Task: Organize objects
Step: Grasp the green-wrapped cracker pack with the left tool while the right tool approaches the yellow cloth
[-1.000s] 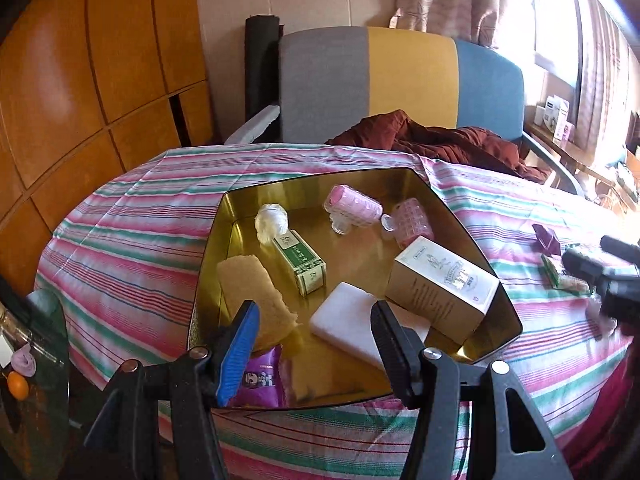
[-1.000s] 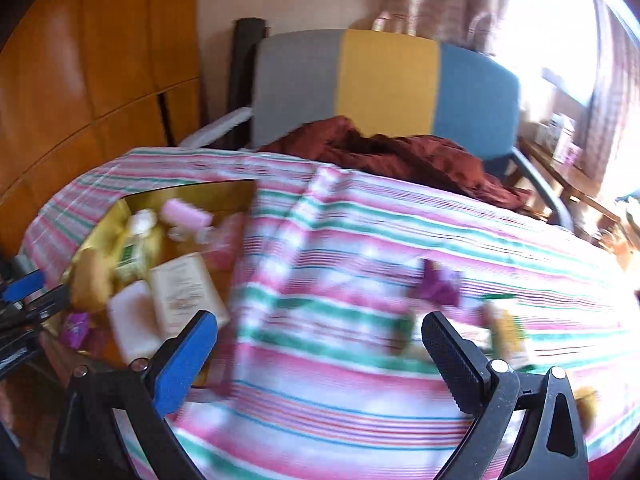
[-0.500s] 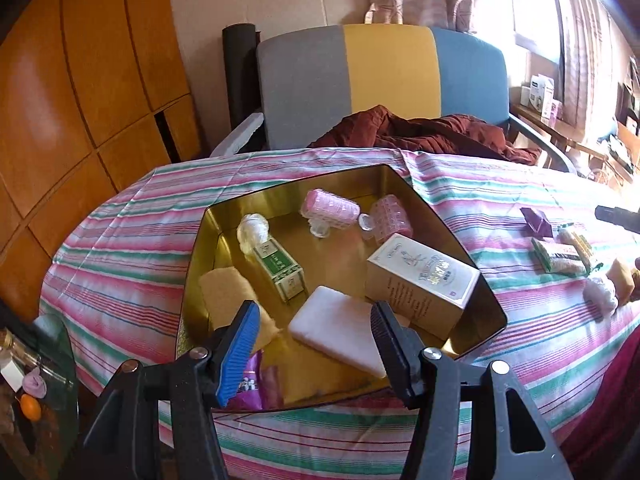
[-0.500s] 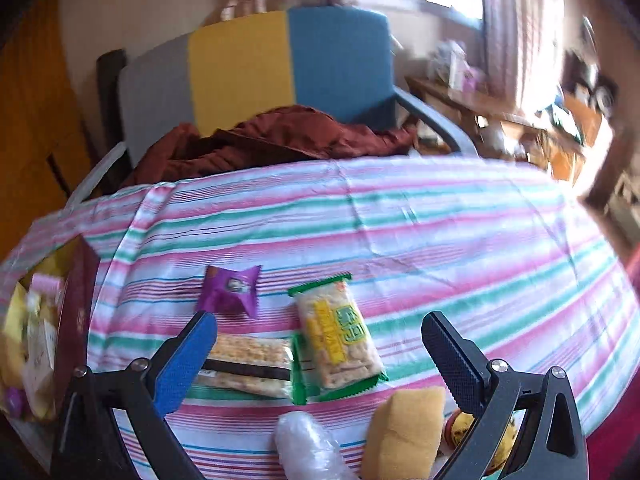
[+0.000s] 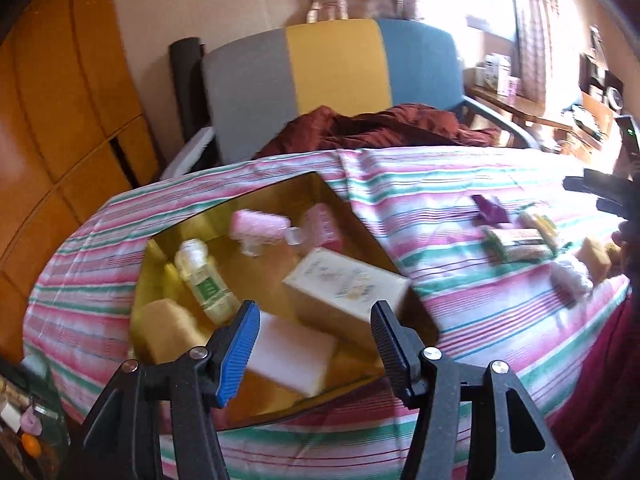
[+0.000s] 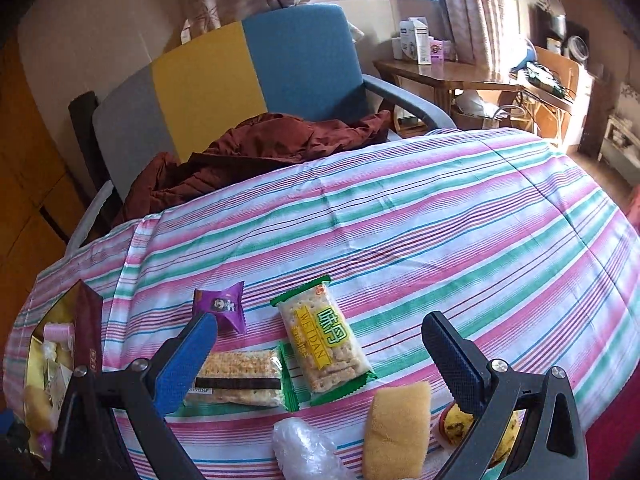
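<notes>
On the striped tablecloth [image 6: 400, 216], near the right gripper [image 6: 320, 346], lies the loose group yet to be sorted: a cracker pack with green ends [image 6: 324, 340] pointing away, a second cracker pack [image 6: 236, 378] lying crosswise and touching its near left end, a purple candy wrapper [image 6: 220, 306] just beyond, and nearer the edge a yellow sponge [image 6: 396, 426], a clear plastic bundle [image 6: 308, 452] and something yellow and spotted half hidden behind the right finger. The right gripper's tongs stand wide and empty, framing the two cracker packs, which suggests one of them is the likely next pick. To the left sits the gold tray [image 5: 276, 194], evidently the collecting place, since it already holds a cream box [image 5: 344, 288], a white block [image 5: 288, 354], a green-labelled bottle [image 5: 204, 280], another yellow sponge [image 5: 164, 328] and two pink rollers [image 5: 260, 224]. The left gripper [image 5: 312, 344] hangs over the tray's near edge, tongs wide and empty, probably waiting while the right one works. Beyond the table stands a chair of grey, yellow and blue [image 6: 224, 72] with dark red cloth [image 6: 260, 148] heaped on its seat
</notes>
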